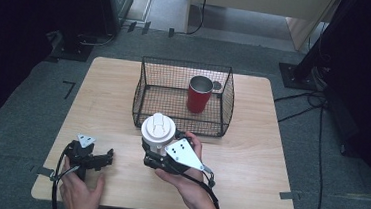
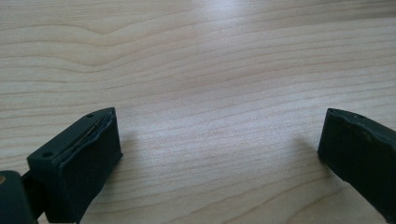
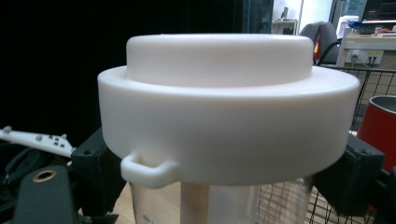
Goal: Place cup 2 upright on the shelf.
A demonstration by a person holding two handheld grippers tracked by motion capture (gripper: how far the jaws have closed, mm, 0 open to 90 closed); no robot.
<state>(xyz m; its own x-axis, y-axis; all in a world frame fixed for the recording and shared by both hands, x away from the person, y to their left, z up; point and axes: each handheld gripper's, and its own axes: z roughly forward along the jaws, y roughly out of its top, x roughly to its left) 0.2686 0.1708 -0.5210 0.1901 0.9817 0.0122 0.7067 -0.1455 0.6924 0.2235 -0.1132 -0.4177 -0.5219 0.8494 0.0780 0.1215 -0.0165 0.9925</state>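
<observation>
With the right gripper [image 1: 162, 150] clamped on the white-lidded cup [image 1: 158, 131], keep it upright clearing the basket [image 1: 181, 129] rim ahead.

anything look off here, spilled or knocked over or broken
Nothing stands out. The red cup stands upright inside the wire basket, and the right gripper holds the white-lidded tumbler upright. No spill shows on the table. The left gripper is open.

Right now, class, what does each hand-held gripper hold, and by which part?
The right hand-held gripper clamps the white-lidded cup by its clear body just under the lid. The left hand-held gripper holds nothing; its jaws stand open over the table.
</observation>
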